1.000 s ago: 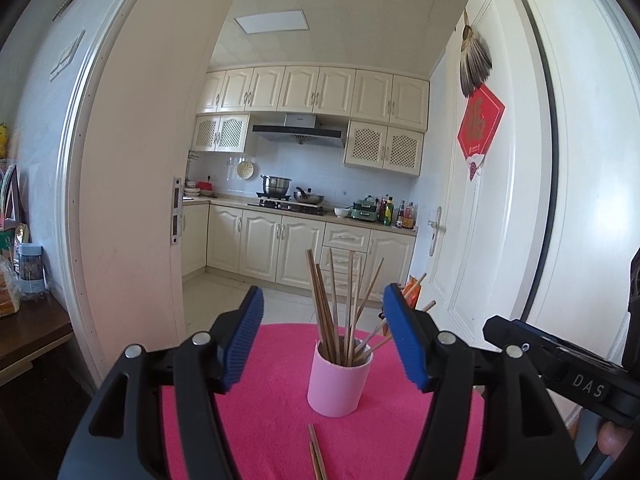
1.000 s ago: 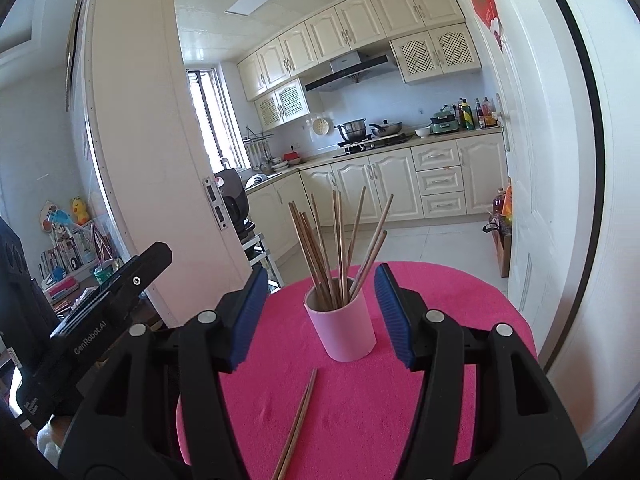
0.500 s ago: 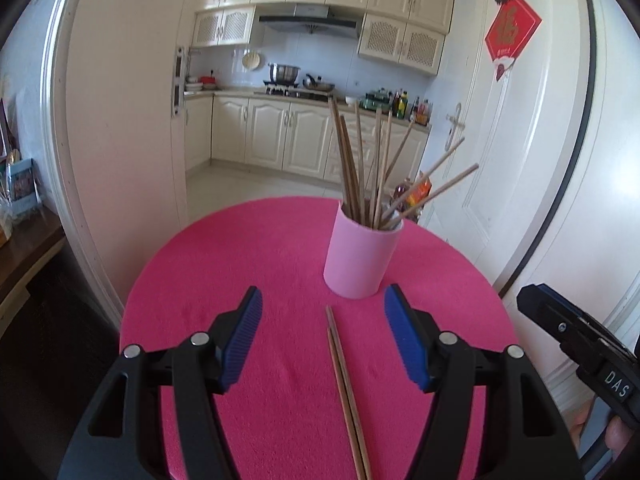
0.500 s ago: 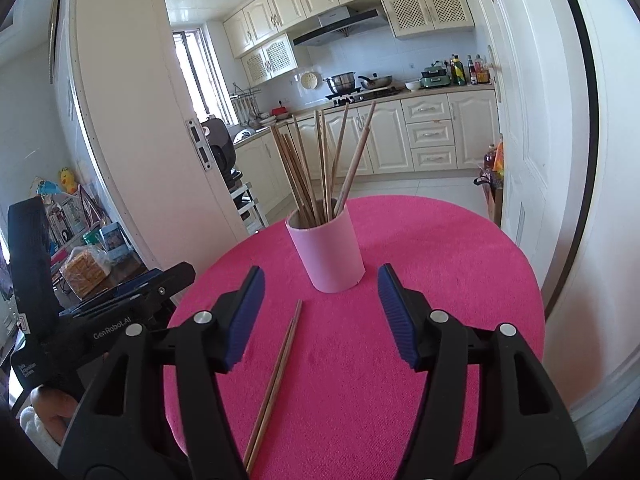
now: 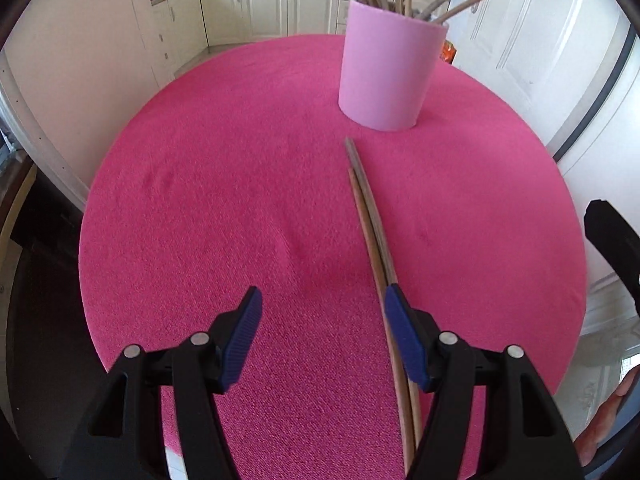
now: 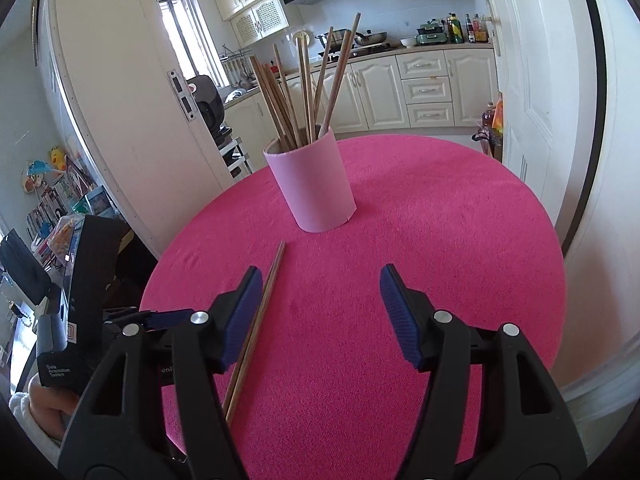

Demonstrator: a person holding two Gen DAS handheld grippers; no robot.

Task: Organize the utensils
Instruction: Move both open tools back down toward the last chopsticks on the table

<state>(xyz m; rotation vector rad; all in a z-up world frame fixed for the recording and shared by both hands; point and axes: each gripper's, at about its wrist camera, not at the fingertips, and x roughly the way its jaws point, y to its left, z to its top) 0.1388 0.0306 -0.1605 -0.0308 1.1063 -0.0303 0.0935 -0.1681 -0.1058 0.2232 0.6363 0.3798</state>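
Left hand-held gripper low over pink desk, released, right finger beside loose chopsticks. Right hand-held gripper released, angled toward pink cup.

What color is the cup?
Pink, clearest in the right wrist view.

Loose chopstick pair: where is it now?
The loose chopstick pair lies flat on the pink tablecloth, just in front of the pink cup.

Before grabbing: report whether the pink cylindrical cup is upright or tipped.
Upright: the pink cylindrical cup stands on its base on the pink tablecloth, chopsticks pointing up.
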